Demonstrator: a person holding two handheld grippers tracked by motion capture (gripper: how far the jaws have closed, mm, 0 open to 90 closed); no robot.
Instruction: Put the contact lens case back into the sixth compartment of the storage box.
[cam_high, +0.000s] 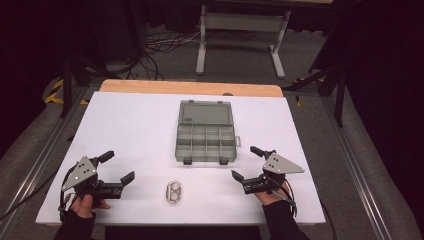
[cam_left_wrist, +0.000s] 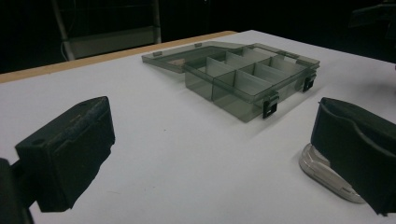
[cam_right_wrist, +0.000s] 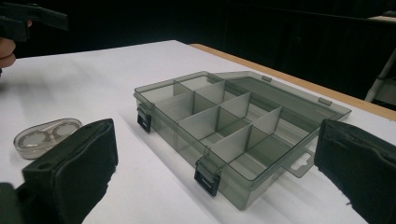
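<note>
A smoky grey compartment box (cam_high: 205, 137) lies open mid-table, its lid flat behind it and its dividers bare. In front of it sits a small clear case (cam_high: 174, 192) with two round wells. My left gripper (cam_high: 119, 166) rests at the near left, open, with nothing between its fingers. My right gripper (cam_high: 245, 162) rests at the near right, open as well and holding nothing. In the left gripper view the box (cam_left_wrist: 243, 79) is ahead, and the clear case (cam_left_wrist: 322, 170) peeks from behind one jaw. The right gripper view faces the box (cam_right_wrist: 224, 126), with the case (cam_right_wrist: 44, 136) to its left.
The white table top (cam_high: 140, 125) ends in a wooden strip (cam_high: 190, 88) at the far side. A grey metal stand (cam_high: 242, 30) and loose cables (cam_high: 160, 45) are on the floor beyond. Metal rails (cam_high: 350, 165) run along both sides of the table.
</note>
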